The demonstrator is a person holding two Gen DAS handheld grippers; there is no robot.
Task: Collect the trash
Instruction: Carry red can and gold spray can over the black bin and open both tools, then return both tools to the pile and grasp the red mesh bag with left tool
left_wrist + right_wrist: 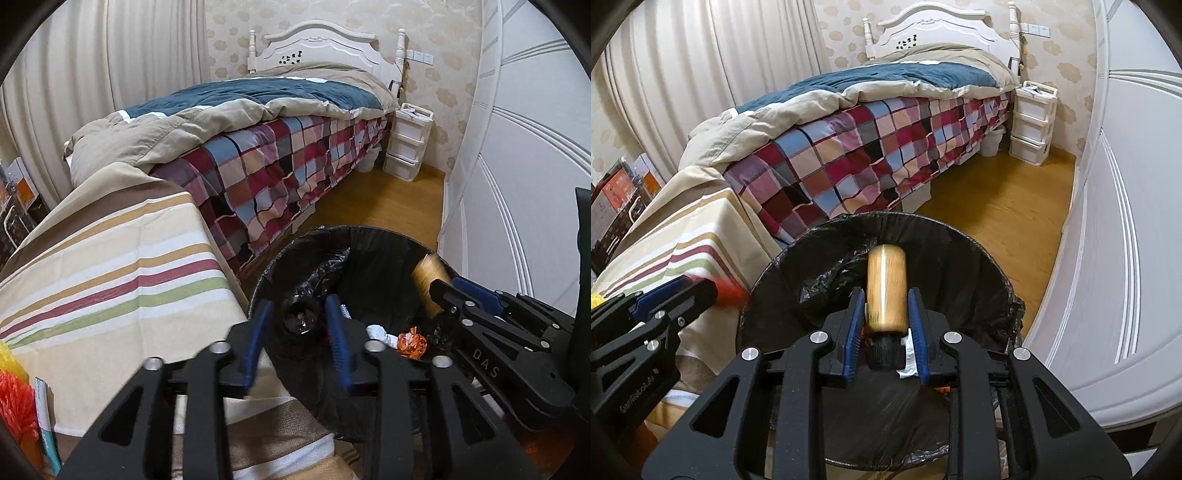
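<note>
- The left tool (pixel 299 302) is hovering over the near edge of the trash bin (pixel 351 229), angled down into it, with its blue pads (pixel 258 343) standing a narrow gap apart.
- A dark round thing (pixel 300 320) is showing between those pads without either pad touching it; whether it is sitting in the gap or lower in the bin is unclear.
- The right tool (pixel 885 291) is pointing into the same bin (pixel 886 218) with a gold bottle (pixel 886 288) standing between its closely set pads, black cap towards the camera.
- That bottle is looking smeared, and I cannot tell whether the pads are pressing on it or merely flanking it.
- In the left wrist view the right tool (pixel 448 286) is reaching in from the right, with the bottle (pixel 428 280) at its tip above the black liner.
- Crumpled white paper (pixel 380 334) and an orange wrapper (pixel 412 345) are lying side by side in the bin.
- In the right wrist view the left tool (pixel 701 286) is showing a red blur (pixel 729 292) at its tip.
- The bin is standing on the wooden floor (pixel 388 199), just beside a counter draped in striped cloth (pixel 110 258) and near the bed (pixel 277 155).
</note>
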